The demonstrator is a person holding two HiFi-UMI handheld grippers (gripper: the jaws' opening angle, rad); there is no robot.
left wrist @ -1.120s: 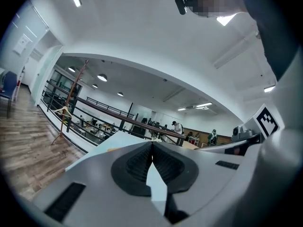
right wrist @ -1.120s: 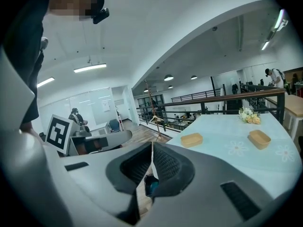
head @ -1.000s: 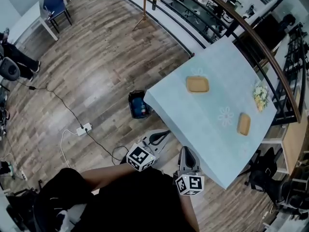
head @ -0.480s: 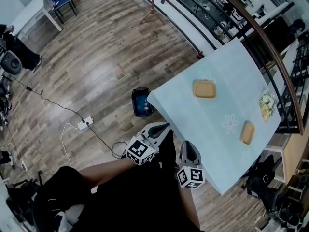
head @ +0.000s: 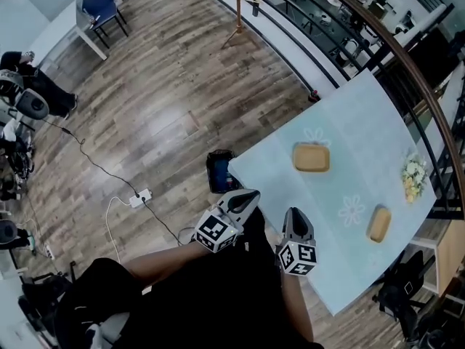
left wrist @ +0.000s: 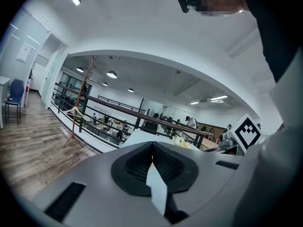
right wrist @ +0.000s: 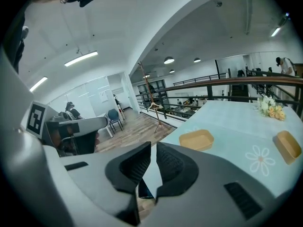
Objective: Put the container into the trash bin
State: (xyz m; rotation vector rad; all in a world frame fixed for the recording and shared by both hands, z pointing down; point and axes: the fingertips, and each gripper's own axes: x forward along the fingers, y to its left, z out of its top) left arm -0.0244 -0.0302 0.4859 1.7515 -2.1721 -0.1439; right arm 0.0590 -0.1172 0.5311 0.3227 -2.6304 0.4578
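Two tan containers lie on the light blue table [head: 283, 180]: one [head: 311, 158] near the left corner, another [head: 378, 224] toward the right edge. The right gripper view shows them too, the nearer [right wrist: 196, 139] and the farther [right wrist: 288, 145]. A dark trash bin [head: 220, 171] stands on the floor against the table's left corner. My left gripper [head: 249, 195] [left wrist: 152, 144] hovers just right of the bin, shut and empty. My right gripper [head: 293, 213] [right wrist: 154, 145] hangs over the table's near edge with only a thin slit between its jaws, holding nothing.
A white power strip [head: 140, 195] with cables lies on the wood floor left of the bin. A small bunch of flowers [head: 414, 177] sits at the table's far right. A railing [head: 378, 42] runs behind the table. A blue chair [head: 98, 2] and a coat stand [head: 238, 6] are far off.
The view has shifted, so the table and bin now sit lower and further right. Both grippers have edged closer to the table corner and stayed shut.
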